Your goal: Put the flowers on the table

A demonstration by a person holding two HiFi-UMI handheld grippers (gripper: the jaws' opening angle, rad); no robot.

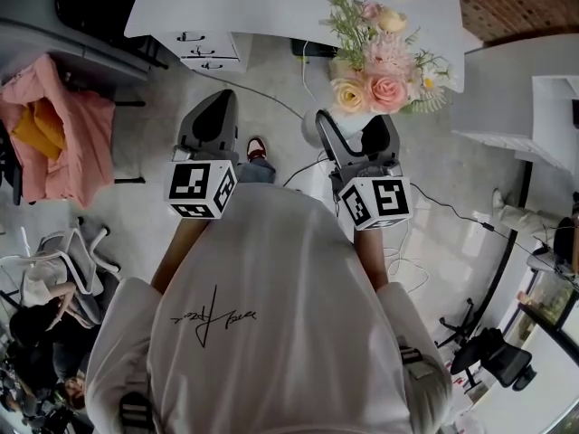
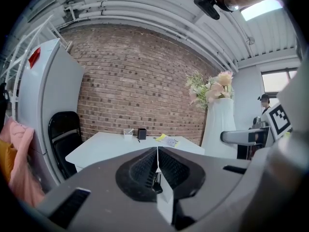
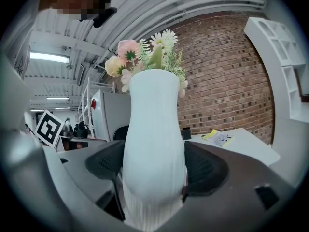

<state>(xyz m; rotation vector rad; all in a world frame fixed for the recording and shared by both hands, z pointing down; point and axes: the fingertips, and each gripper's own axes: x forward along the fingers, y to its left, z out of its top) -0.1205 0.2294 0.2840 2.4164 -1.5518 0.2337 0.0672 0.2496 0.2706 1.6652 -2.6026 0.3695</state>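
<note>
Right gripper (image 1: pixel 355 139) is clamped around the white vase (image 3: pixel 153 144) of flowers (image 1: pixel 380 69), left gripper (image 2: pixel 157 164) has its jaws pressed together on nothing, white table (image 1: pixel 271 3) up ahead.

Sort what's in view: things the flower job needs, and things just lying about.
Job: flowers, white vase clamped in the right gripper, white table.
Lying about: pink cloth, yellow paper, black cup, black chair.
</note>
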